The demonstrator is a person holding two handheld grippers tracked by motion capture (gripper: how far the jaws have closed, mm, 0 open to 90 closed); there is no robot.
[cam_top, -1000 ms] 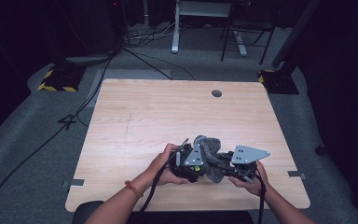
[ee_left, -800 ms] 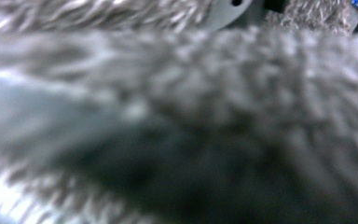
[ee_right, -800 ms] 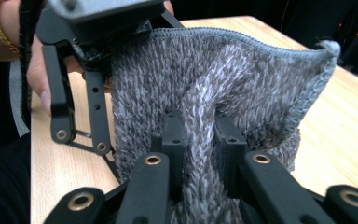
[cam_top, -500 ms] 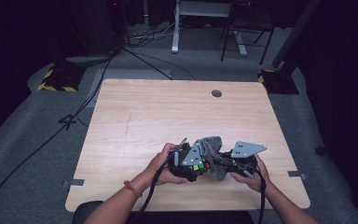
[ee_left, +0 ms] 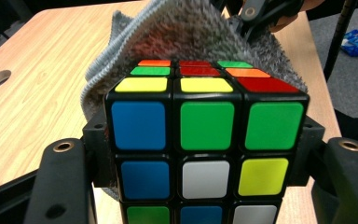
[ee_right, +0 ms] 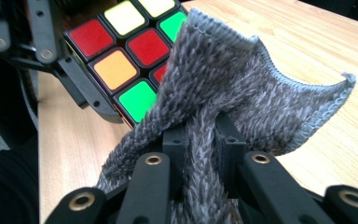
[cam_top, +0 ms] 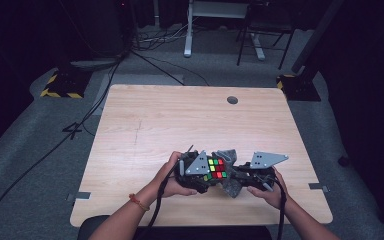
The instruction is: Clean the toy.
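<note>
Cube first: the Rubik's cube [ee_left: 204,144] sits clamped between my left gripper's [cam_top: 196,172] jaws, pinched on two opposite faces so the other sides stay free for wiping. It hangs low over the near edge of the table [cam_top: 145,125], between the two hands, its red, green and yellow top face up toward the high camera. My right gripper [ee_right: 200,154] has its jaws clenched on a bunched fold of the grey knitted cloth [ee_right: 242,93], and the loose part drapes forward so it lies against the cube's far side, touching it. That grip makes sense to me: one tool steadies the cube, the other works the cloth like a pad, so I judge this to be a wipe in progress on that covered face. Both hands hold close together, forearms coming in from the near side, cables trailing back.

Outward now: the table is pale wood grain with a round cable hole [cam_top: 232,100] near its far edge. Grey carpet [cam_top: 40,150] lies all round, black cables snake across it on the left, yellow-and-black striped stand feet [cam_top: 60,85] sit at the far corners, and a white desk frame [cam_top: 215,25] stands in the dark behind.
</note>
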